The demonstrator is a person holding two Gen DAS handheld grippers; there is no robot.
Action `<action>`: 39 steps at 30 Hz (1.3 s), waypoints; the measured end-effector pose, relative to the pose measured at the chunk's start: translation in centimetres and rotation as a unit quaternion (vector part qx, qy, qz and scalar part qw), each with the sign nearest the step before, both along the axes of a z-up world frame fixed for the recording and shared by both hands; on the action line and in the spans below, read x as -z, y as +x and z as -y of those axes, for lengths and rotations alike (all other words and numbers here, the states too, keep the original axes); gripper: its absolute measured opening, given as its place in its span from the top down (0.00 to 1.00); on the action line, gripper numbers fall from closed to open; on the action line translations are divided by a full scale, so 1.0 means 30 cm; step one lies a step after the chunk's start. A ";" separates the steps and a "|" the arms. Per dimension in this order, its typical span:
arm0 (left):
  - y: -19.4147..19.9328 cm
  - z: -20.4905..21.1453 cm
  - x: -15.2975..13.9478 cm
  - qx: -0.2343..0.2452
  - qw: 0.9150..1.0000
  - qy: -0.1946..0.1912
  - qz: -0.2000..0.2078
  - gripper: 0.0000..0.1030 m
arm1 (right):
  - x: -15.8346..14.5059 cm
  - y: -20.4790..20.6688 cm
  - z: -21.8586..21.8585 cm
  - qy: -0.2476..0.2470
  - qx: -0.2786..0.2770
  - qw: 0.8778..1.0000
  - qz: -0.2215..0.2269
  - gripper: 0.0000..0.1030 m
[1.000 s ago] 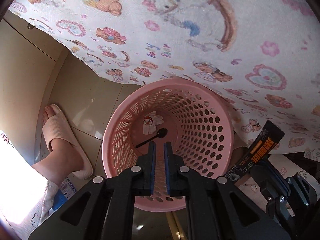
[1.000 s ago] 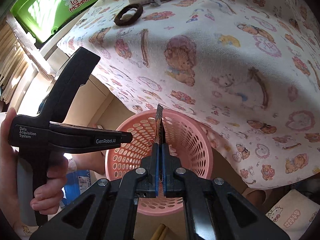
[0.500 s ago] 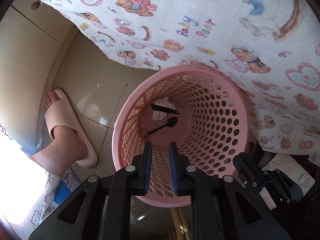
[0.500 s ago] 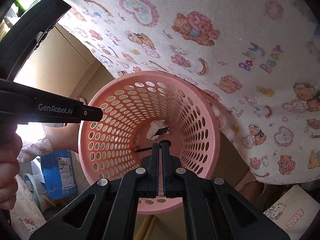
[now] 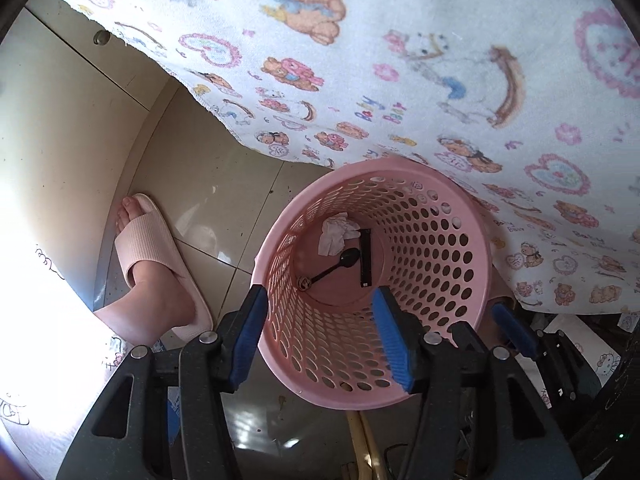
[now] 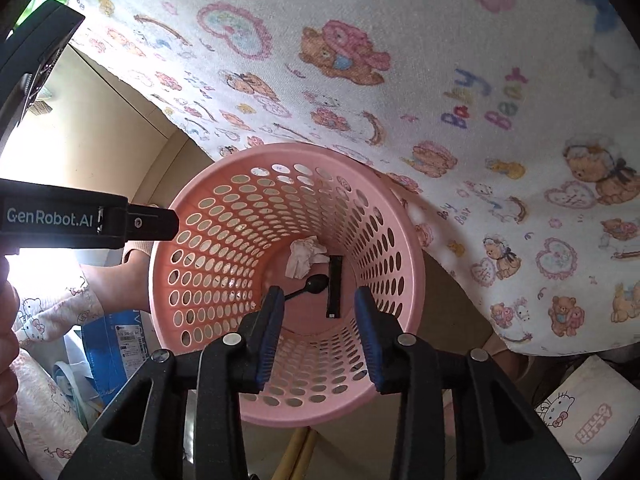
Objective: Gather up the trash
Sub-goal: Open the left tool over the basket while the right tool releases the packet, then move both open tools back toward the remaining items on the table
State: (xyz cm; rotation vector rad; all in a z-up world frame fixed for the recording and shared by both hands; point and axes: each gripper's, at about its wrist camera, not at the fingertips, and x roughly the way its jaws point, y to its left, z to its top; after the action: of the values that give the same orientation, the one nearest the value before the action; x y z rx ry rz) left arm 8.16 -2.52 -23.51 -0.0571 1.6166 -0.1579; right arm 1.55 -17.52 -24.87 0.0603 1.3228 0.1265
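Observation:
A pink perforated basket (image 5: 440, 264) stands on the floor under the table's edge. On its bottom lie a crumpled white paper (image 5: 334, 234), a black spoon (image 5: 338, 264) and a black wrapper strip (image 5: 365, 258). My left gripper (image 5: 317, 296) hangs over the basket's near rim, pointing down, its jaws opening with nothing between them. The right wrist view shows the same basket (image 6: 224, 240), paper (image 6: 304, 258), spoon (image 6: 316, 282) and wrapper (image 6: 335, 286). My right gripper (image 6: 318, 300) is above the basket mouth, jaws opening and empty.
A white cloth printed with bears (image 5: 400, 80) hangs over the table above the basket. A foot in a pink slipper (image 5: 152, 264) stands on the tiled floor to the left. A blue box (image 6: 124, 340) and a Hello Kitty bag (image 6: 588, 420) lie nearby.
The black wrapper that my right gripper held upright now lies in the basket. The right gripper came down over the basket. Both grippers went from shut to open.

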 end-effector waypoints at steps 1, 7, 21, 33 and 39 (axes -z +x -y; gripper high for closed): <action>0.006 0.000 -0.028 -0.001 1.000 -0.009 0.007 0.48 | -0.017 0.000 0.002 0.002 0.002 1.000 0.007 0.58; 0.012 -0.011 -0.210 0.010 0.996 0.008 0.093 0.44 | -0.160 -0.004 0.010 0.000 0.008 0.998 0.062 0.56; 0.006 -0.079 -0.472 -0.008 0.976 0.006 0.217 0.40 | -0.460 -0.048 0.002 0.011 0.012 0.982 0.187 0.52; -0.001 -0.068 -0.560 -0.012 0.963 0.016 0.267 0.38 | -0.565 -0.041 0.025 0.025 0.023 0.969 0.244 0.52; -0.003 -0.081 -0.607 -0.025 0.955 0.000 0.295 0.27 | -0.609 -0.026 0.043 0.035 0.027 0.963 0.266 0.52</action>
State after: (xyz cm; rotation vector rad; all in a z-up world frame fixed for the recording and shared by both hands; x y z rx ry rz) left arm 8.06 -0.08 -5.30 -0.0454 1.0164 -0.1199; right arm 0.76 -18.82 -6.59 0.1144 0.7778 0.1325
